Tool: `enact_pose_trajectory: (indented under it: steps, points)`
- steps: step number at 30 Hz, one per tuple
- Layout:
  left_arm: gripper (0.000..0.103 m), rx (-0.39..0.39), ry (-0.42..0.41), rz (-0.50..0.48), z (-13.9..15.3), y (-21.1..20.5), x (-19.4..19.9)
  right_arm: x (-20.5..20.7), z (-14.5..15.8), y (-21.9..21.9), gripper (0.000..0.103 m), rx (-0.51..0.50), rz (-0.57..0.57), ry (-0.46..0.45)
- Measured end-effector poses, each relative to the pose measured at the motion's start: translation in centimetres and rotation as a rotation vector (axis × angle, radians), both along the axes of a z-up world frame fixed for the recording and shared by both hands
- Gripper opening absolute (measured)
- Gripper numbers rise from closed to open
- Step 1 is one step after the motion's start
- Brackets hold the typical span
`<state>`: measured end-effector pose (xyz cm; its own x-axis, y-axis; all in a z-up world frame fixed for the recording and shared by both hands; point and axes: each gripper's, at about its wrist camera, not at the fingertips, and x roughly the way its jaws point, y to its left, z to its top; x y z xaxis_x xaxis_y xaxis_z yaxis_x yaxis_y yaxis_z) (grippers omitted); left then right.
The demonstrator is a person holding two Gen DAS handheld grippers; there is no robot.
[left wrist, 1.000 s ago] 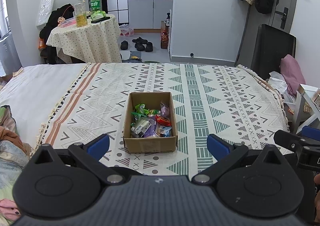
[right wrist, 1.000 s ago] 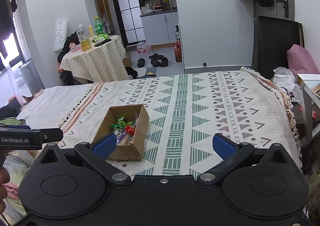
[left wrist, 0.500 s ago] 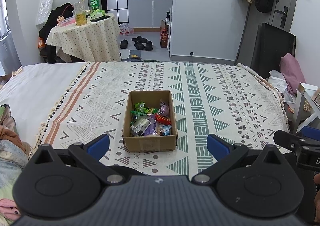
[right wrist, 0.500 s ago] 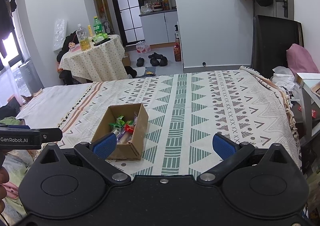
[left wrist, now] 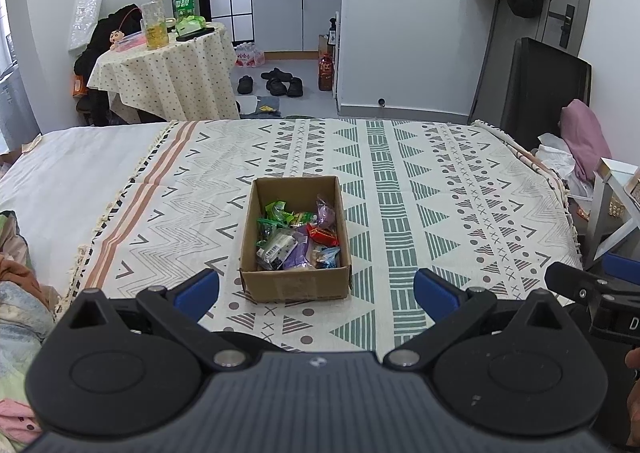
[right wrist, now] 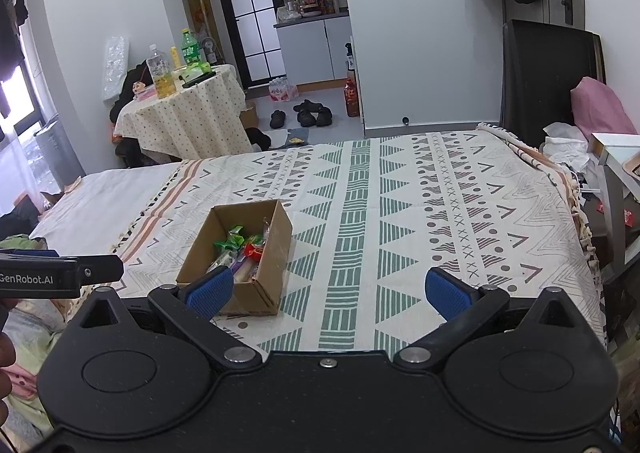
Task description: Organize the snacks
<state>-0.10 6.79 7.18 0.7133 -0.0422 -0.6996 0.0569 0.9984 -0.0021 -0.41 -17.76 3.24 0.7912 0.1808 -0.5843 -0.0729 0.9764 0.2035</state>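
Cardboard box of mixed snacks on patterned bedspread, ahead of my left gripper, fingers spread wide, empty; my right gripper likewise agape, box toward its left finger.

A small open brown cardboard box filled with bright wrapped snacks sits on a cream bedspread patterned with green and grey triangles. The right gripper, black with blue ribbed pads, hangs over the bed's near edge, its fingers spread wide and empty; the left pad overlaps the box's near corner in view. The left gripper's black body pokes in at the left edge. Behind, a round table under a dotted cloth carries bottles.
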Motion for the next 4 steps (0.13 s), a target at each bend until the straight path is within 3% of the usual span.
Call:
enact_pose_trajectory:
  steps: [4]
  points:
    - [0.103,0.0,0.004,-0.007,-0.23,-0.24,0.13,0.01,-0.04,-0.05,0.103,-0.001,-0.001,0.001]
